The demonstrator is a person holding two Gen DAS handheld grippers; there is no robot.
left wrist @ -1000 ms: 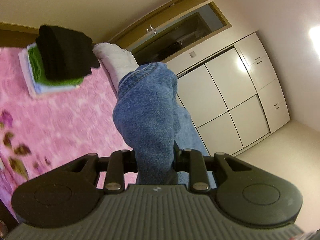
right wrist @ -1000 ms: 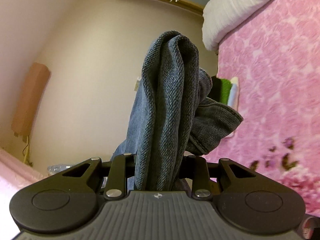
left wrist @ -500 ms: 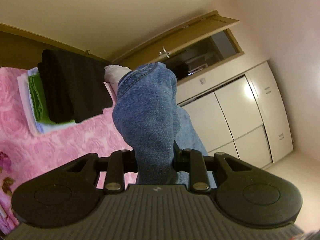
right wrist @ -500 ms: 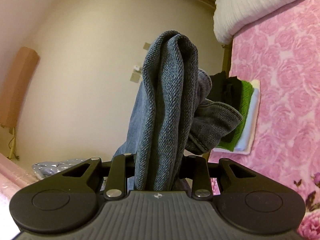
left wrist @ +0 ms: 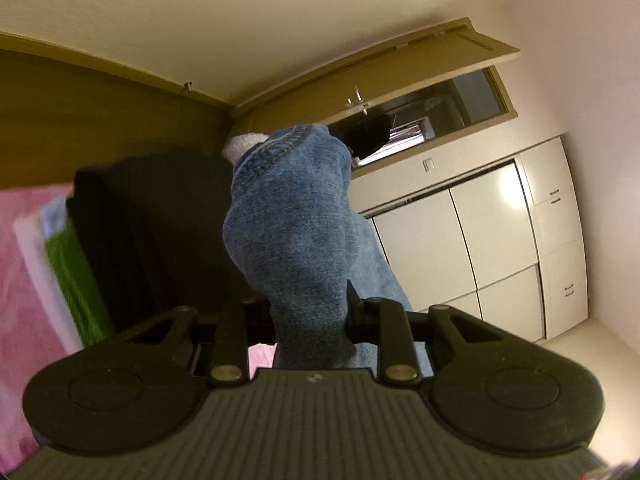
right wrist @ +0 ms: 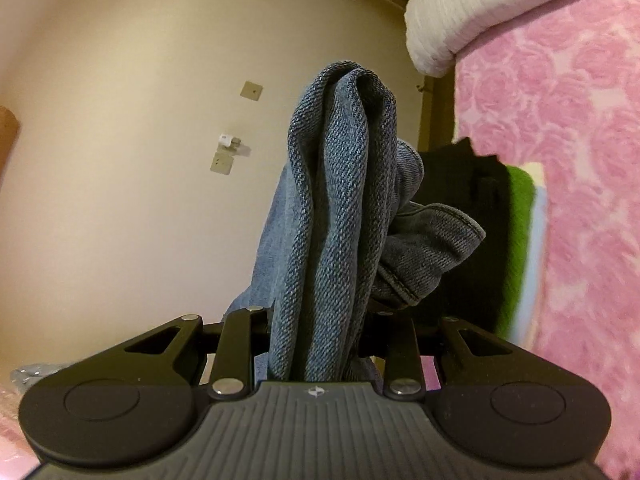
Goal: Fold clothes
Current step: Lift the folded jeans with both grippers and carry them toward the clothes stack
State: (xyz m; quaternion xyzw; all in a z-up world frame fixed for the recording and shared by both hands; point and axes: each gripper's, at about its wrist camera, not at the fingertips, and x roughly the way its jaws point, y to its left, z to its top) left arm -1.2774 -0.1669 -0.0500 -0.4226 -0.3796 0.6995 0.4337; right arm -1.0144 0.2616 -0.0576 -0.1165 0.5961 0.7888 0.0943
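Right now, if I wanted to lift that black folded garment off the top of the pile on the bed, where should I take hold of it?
Probably by its near long edge, coming in level from the pink bedspread side. The black garment lies flat atop the green piece, so its layered side is exposed there. Both the left gripper and right gripper hold the jeans now.

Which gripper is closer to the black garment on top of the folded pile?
Left, probably. The black garment fills the view just beyond the left gripper. From the right gripper it sits further ahead. Both grip the jeans.
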